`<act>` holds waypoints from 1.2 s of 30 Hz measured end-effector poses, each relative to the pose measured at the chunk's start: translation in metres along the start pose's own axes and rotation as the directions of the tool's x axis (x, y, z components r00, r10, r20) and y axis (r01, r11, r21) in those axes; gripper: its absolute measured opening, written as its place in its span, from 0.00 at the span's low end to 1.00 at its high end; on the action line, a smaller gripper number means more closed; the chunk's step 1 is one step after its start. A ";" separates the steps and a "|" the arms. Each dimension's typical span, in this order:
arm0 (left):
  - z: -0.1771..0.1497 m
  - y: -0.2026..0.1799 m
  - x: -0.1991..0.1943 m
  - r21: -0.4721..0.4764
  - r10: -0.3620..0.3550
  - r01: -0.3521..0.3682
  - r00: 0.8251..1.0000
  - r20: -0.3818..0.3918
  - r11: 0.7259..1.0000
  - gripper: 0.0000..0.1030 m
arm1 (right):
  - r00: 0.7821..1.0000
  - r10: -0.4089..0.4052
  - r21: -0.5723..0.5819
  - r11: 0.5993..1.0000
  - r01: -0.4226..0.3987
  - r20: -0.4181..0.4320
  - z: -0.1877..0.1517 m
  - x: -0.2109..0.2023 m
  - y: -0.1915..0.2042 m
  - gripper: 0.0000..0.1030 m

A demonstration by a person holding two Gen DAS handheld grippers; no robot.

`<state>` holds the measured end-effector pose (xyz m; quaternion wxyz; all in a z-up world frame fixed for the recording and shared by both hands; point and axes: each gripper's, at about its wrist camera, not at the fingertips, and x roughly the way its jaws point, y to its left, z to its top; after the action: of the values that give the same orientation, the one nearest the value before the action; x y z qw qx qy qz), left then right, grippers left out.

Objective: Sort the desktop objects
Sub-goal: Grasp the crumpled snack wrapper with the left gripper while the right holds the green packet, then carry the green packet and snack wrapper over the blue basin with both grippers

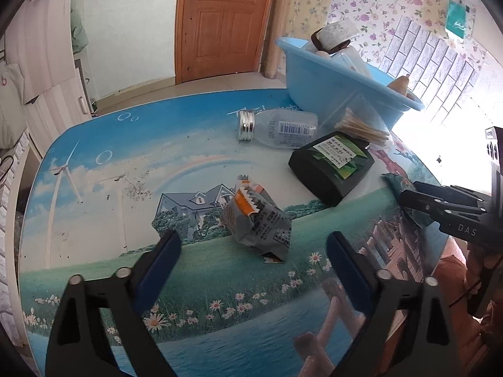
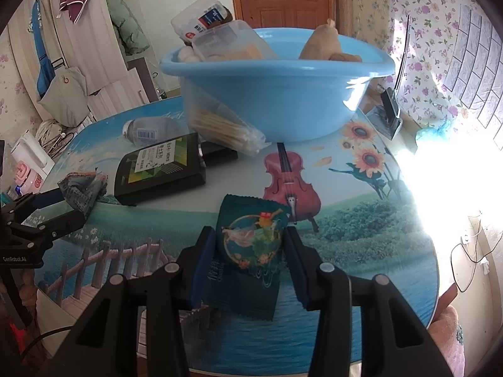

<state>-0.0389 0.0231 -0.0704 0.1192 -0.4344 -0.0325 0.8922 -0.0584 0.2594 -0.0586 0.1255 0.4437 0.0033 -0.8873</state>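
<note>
The left gripper [image 1: 253, 248] stands wide open over the printed table [image 1: 103, 169], its blue pads clear of everything; the crumpled grey snack packet [image 1: 256, 220] lies on the table just ahead of the gap between its fingers, touching neither. Further ahead of those fingers and a little to the right lies a clear bottle [image 1: 278, 127] on its side, then a flat black box [image 1: 331, 166] with a green label, and a bag of cotton swabs [image 1: 361, 128] leaning against the blue basin [image 1: 327, 75], which already holds several items. To the right, the right gripper [image 2: 250, 262] is part-way closed on a dark green sachet [image 2: 251, 251]: the sachet sits between the two fingers, both pads pressing its side edges, its far end poking out past the fingertips toward the basin
</note>
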 end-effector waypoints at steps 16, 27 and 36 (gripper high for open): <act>0.012 -0.002 -0.017 0.000 0.006 -0.006 0.999 0.040 1.000 0.27 | 0.997 0.039 -0.014 0.999 -0.038 0.067 0.008 -0.021 0.013 0.42; 0.037 -0.014 -0.041 -0.003 -0.031 0.032 0.996 0.086 0.999 0.27 | 0.984 0.101 -0.054 0.994 -0.094 0.148 0.022 -0.048 0.029 0.42; 0.069 -0.033 -0.058 0.020 -0.067 0.065 0.988 0.142 0.998 0.27 | 0.953 0.165 -0.100 0.985 -0.144 0.255 0.049 -0.075 0.037 0.42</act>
<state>-0.0521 0.0444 0.0217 0.1494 -0.3670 -0.0484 0.9169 -0.0459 0.2341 0.0344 0.2116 0.3157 -0.0125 -0.9249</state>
